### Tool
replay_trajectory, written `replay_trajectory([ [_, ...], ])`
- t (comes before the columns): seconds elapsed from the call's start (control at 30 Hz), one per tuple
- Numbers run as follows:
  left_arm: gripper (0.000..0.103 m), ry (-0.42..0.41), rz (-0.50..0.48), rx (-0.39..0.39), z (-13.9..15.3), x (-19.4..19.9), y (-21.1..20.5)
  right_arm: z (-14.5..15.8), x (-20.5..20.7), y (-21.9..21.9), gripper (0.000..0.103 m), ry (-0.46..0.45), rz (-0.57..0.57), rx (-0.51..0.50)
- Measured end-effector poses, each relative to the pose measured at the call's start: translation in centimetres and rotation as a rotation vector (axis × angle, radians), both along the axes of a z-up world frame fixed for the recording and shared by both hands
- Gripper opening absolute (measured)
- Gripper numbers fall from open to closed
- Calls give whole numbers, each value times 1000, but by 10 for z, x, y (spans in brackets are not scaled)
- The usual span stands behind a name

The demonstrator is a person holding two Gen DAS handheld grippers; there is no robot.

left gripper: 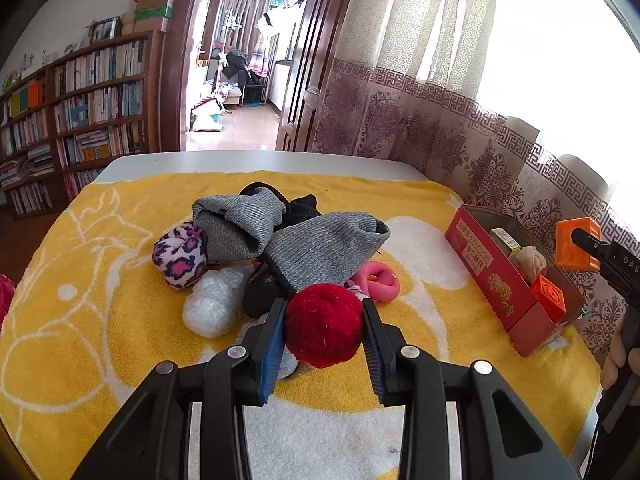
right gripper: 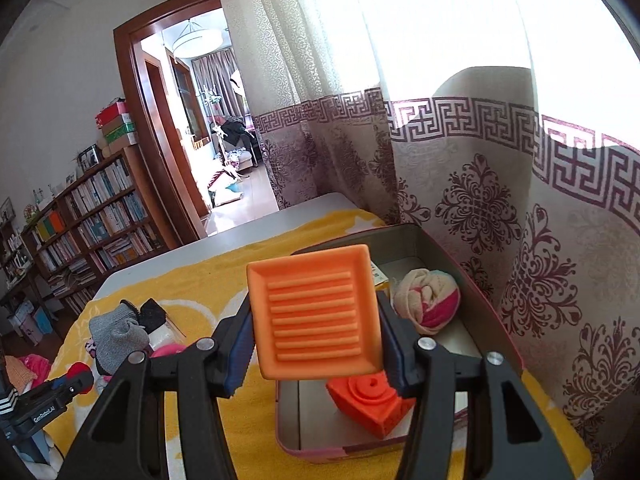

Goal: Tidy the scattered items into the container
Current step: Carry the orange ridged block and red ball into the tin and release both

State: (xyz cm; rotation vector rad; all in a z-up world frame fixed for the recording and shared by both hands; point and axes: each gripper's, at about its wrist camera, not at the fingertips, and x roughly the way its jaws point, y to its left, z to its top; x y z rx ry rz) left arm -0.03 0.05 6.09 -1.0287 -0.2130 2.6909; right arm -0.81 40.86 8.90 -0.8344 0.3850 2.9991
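Two orange blocks (right gripper: 316, 314) (right gripper: 370, 404), two grey socks (left gripper: 236, 220) (left gripper: 328, 246), one red tin (left gripper: 496, 280).

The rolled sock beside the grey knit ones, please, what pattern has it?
Pink and black leopard spots; left wrist view.

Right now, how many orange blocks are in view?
2. One orange block is clamped in the right gripper above the red tin; the other orange block lies inside the tin at its near end. The sock pile could hide more.
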Motion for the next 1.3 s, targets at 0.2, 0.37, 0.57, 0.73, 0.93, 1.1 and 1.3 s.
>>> replay_trajectory([
  [0.2,37,2,-71,-9,9,0,32,-9,-5,37,59,-32,-89,-42],
  [0.37,37,11,-117,-19,18,-1,55,-24,-16,45,60,-81,-122,-33],
  [0.57,37,23,-191,-41,28,-10,89,-28,-11,52,64,-55,-164,-43],
  [0.73,37,22,-266,-39,35,-27,128,-23,-2,54,66,6,-218,-32],
  [0.93,37,19,-355,-56,38,-49,186,-18,1,52,66,53,-240,2],
  [1.1,37,23,-409,-62,39,-65,226,-25,-5,60,66,26,-244,-32],
  [1.3,38,6,-449,-52,33,-88,258,-30,-9,64,66,18,-254,-37],
])
